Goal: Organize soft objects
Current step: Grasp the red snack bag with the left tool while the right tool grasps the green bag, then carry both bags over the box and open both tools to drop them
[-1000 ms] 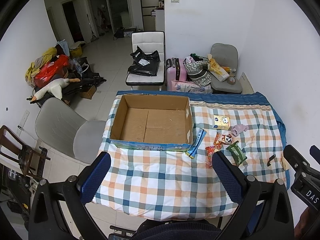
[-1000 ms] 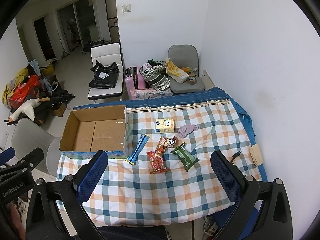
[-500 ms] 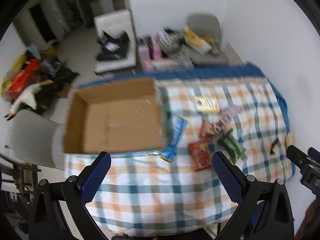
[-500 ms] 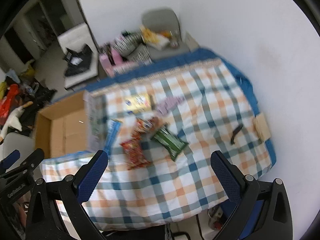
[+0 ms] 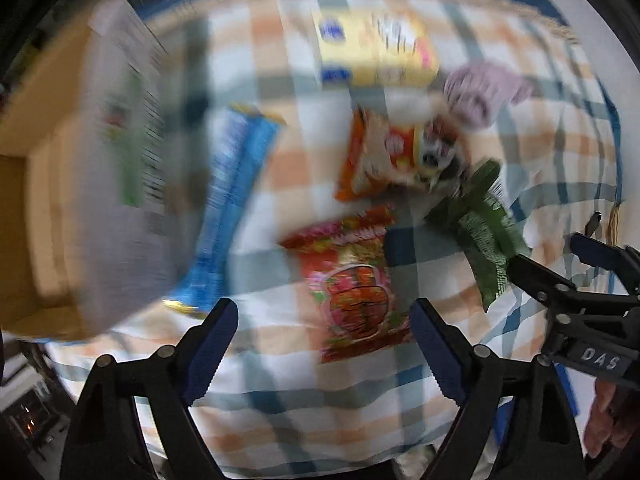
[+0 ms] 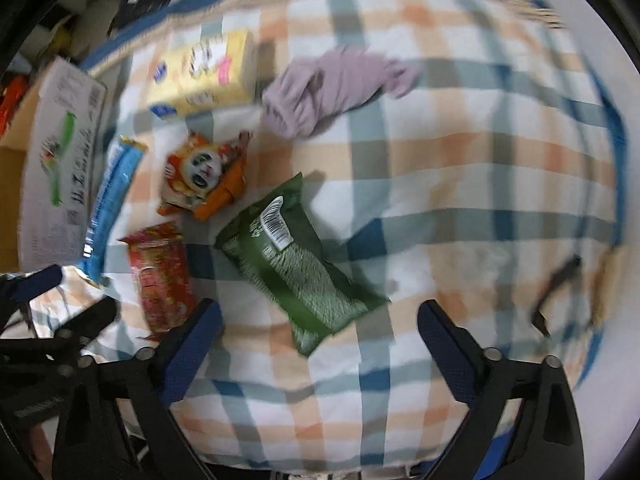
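Both views are motion-blurred, the left wrist view heavily.

Left gripper [image 5: 324, 320]: jaws spread wide, nothing between them. It hovers above the checked cloth [image 5: 280, 380], with the near end of the red packet [image 5: 356, 292] in the gap between the fingers as seen from its camera. Whether the fingers touch the cloth cannot be told.

Right gripper [image 6: 320, 324]: jaws spread wide, holding nothing. The near end of the green packet [image 6: 296, 264] lies between and just ahead of its fingers. The left gripper shows at the lower left edge of this view, beside the red packet.

Items on the cloth, right wrist view:
- Green packet, lying diagonally, barcode label facing up.
- Red packet, just left of the green one, apart from it.
- Panda toy [image 6: 204, 176] in orange wrapping, beyond the two packets, near the green packet's far corner.
- Blue packet [image 6: 110, 200], long and narrow, lying along the side of the box [image 6: 60, 152], touching or nearly touching it.
- Yellow pack [image 6: 204, 74], beyond the toy.
- Lilac cloth [image 6: 336, 88], crumpled, just right of the yellow pack.

The box stands at the left edge of the table, printed side wall facing the items; its brown interior is partly visible in the left wrist view.

A small dark object [image 6: 560, 280] lies near the right edge of the table; its nature cannot be made out.
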Motion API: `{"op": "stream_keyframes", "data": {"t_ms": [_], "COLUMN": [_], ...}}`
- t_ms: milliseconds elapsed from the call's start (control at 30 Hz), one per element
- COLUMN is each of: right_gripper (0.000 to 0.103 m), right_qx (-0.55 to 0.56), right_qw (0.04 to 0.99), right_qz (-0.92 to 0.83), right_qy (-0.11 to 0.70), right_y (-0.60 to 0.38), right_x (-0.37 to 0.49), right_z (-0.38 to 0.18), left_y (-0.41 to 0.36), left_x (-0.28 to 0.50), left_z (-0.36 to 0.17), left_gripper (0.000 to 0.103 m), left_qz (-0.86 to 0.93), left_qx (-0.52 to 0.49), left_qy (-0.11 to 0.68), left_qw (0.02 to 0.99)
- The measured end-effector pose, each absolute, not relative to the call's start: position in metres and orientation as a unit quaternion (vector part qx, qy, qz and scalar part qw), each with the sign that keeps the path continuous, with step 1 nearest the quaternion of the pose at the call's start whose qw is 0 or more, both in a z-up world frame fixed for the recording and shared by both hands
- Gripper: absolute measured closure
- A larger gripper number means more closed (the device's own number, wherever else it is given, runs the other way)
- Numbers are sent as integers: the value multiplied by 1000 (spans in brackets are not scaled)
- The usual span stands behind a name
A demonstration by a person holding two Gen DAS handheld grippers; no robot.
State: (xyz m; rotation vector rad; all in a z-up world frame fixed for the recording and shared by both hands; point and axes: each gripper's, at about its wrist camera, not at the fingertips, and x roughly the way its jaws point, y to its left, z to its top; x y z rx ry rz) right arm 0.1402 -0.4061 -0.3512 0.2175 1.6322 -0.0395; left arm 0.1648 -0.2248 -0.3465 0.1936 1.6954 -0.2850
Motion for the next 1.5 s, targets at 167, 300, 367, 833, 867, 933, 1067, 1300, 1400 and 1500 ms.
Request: {"op": "stream_keyframes", "data": {"t_ms": [167,300,367,833,867,933,1067,1300,1400,1500], "right_gripper": [26,27,29,61,62,63,64,65,65,65], "right_qx": [88,97,95,107,114,125,140,165,175,178], "right_qw": [640,633,630,622,623,621,624,654,668,686], "right_qz": [8,13,11,-35,-35,-32,-28,-18,-1,23], "right_qy": [764,768,770,775,773,773,768,738,723,705], "right_y": [-397,-396,-394,-384,-383,-382,-368,-350,-340,-314], "right_x": [143,146,148,138,135,128,117,94,86,96], "right_z": [-403,-432,-445,-498,-503,-506,-506,-501,-493,-476], "left_y": [-235,-234,-231,-232,-232,-234,-225,-195,-173,-141], "left_x": [157,151,148,115,109,98,73,27,16,19], "left_z": [-390,-410,-416,-389,-386,-375,-354,-282,-242,-203], "left_gripper": [23,34,37,59,59,59,59,59,59,59], "left_qz": [-138,-129,-129,-131,-132,-136,-138,-153,-154,-149], "left_qx": [71,67,63,102,104,108,109,85,62,40], "left_qy": [779,786,785,759,757,751,740,712,690,662], "left_qw": [608,601,602,630,632,637,649,680,704,734]}}
